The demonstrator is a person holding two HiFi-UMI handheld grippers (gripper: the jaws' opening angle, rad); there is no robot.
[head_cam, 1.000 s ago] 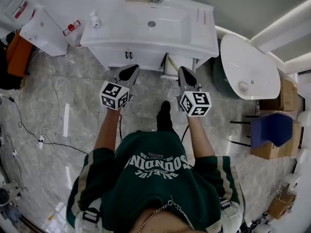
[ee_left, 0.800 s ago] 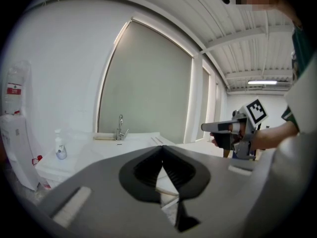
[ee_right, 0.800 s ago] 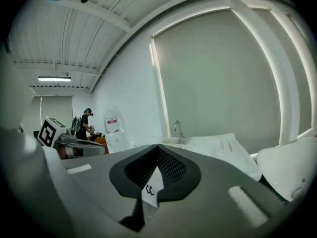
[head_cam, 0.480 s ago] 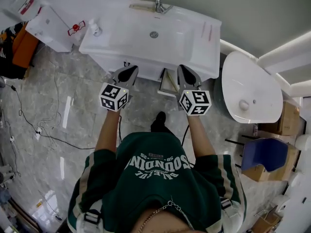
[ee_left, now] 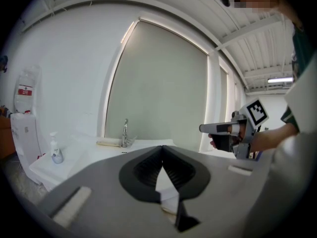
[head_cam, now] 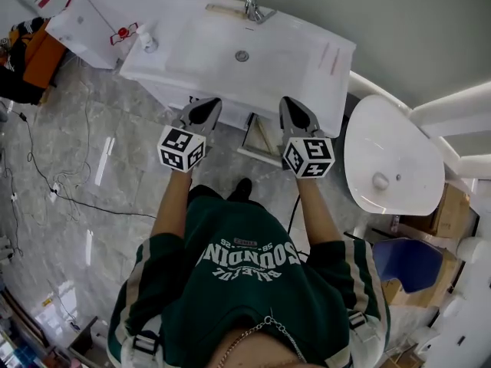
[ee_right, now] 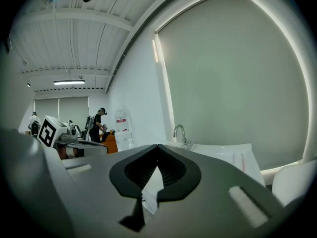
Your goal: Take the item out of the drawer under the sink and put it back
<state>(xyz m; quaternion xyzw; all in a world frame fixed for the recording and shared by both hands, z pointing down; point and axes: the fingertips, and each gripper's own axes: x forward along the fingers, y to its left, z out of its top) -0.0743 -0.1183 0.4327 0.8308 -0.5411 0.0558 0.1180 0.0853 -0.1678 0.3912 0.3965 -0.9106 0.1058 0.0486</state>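
The white sink cabinet (head_cam: 230,56) stands ahead of me, with a faucet (head_cam: 253,6) at its back. Below its front edge a drawer (head_cam: 259,138) stands pulled out; what lies inside I cannot make out. My left gripper (head_cam: 202,112) is held up before the cabinet, left of the drawer, shut and empty. My right gripper (head_cam: 294,116) hovers just right of the drawer, also shut with nothing in it. The left gripper view shows its jaws (ee_left: 162,150) meeting above the basin, and the right gripper view shows the same (ee_right: 157,148).
A white oval toilet lid (head_cam: 391,159) stands right of the cabinet. A soap bottle (head_cam: 146,38) sits on the sink's left corner. A white cabinet (head_cam: 84,21), floor cables (head_cam: 46,194), a blue chair (head_cam: 414,263) and cardboard boxes (head_cam: 453,209) surround the spot.
The head view has shifted and the sink cabinet now lies nearer and more tilted. Both grippers keep their raised, shut pose side by side.
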